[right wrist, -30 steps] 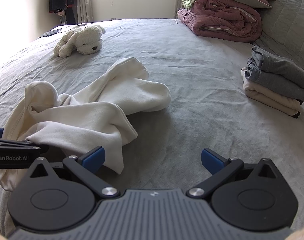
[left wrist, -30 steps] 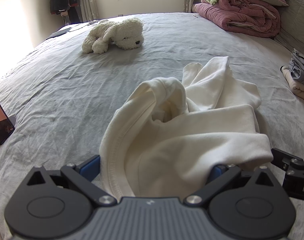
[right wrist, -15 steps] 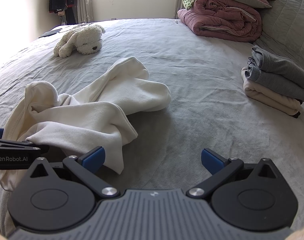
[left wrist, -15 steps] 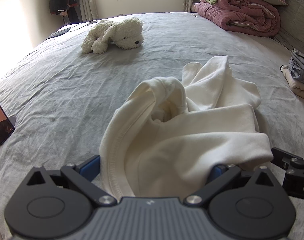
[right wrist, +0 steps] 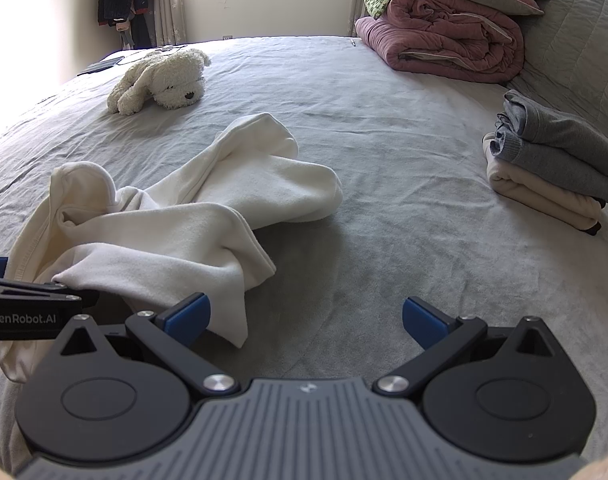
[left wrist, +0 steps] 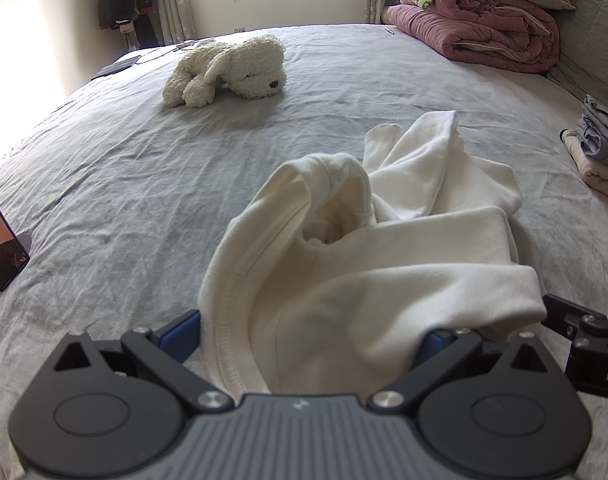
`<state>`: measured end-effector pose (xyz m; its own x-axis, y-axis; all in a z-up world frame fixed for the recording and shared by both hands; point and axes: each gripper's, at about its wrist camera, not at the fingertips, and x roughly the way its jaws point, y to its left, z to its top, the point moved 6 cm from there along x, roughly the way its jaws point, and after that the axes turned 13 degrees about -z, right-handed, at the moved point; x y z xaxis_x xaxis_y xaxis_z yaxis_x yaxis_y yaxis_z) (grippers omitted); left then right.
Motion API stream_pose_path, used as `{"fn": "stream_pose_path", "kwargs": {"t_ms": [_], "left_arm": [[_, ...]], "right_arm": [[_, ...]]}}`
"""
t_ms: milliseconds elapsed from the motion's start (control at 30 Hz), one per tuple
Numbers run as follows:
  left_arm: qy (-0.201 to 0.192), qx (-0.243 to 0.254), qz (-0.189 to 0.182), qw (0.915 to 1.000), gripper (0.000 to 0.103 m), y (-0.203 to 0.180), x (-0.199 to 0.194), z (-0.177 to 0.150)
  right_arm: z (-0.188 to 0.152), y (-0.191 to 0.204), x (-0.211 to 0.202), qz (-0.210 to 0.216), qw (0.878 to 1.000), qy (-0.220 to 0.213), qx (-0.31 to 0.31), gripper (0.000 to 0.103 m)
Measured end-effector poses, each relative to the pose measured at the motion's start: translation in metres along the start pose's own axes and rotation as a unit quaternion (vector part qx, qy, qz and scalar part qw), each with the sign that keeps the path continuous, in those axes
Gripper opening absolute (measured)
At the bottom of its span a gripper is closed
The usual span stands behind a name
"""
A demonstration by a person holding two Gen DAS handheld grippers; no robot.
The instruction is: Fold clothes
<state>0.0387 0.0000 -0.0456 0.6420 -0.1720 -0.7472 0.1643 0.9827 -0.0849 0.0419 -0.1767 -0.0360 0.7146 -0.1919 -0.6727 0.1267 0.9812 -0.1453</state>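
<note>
- Our left gripper (left wrist: 310, 330) sits low at the near edge of the bed (left wrist: 144, 184), fingers spread wide, with the cream garment (left wrist: 384, 264) bunched between them. We can't tell if the pads actually touch the cloth.
- Our right gripper (right wrist: 306, 316) is just beside the left one, also at the near edge, fingers spread wide over bare grey sheet. The garment's near corner lies against its left finger (right wrist: 186, 316), and nothing is gripped.
- The garment is crumpled, not flat: ribbed hem toward us, neck opening humped up in the middle, and one sleeve trailing off toward the far side of the bed.
- A stack of folded clothes (right wrist: 552, 160) sits near the right edge, two grey pieces on top of a cream one, well apart from the garment.
- A white plush dog (left wrist: 228, 70) lies toward the far left of the bed.
- Rolled maroon quilt (right wrist: 444, 44) at the far right corner, with green patterned bedding and a pillow piled on top.
- A phone (left wrist: 2, 244) stands upright at the left edge, screen lit.
</note>
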Motion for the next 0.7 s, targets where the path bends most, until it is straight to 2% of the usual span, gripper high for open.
{"fn": "stream_pose_path", "kwargs": {"t_ms": [400, 700], "left_arm": [[0.003, 0.007, 0.0, 1.0, 0.102, 0.0, 0.001, -0.001], [0.004, 0.004, -0.004, 1.0, 0.103, 0.014, -0.006, -0.005]], "right_arm": [[0.0, 0.0, -0.001, 0.004, 1.0, 0.003, 0.0, 0.103], [0.009, -0.002, -0.004, 0.01, 1.0, -0.006, 0.012, 0.103]]}}
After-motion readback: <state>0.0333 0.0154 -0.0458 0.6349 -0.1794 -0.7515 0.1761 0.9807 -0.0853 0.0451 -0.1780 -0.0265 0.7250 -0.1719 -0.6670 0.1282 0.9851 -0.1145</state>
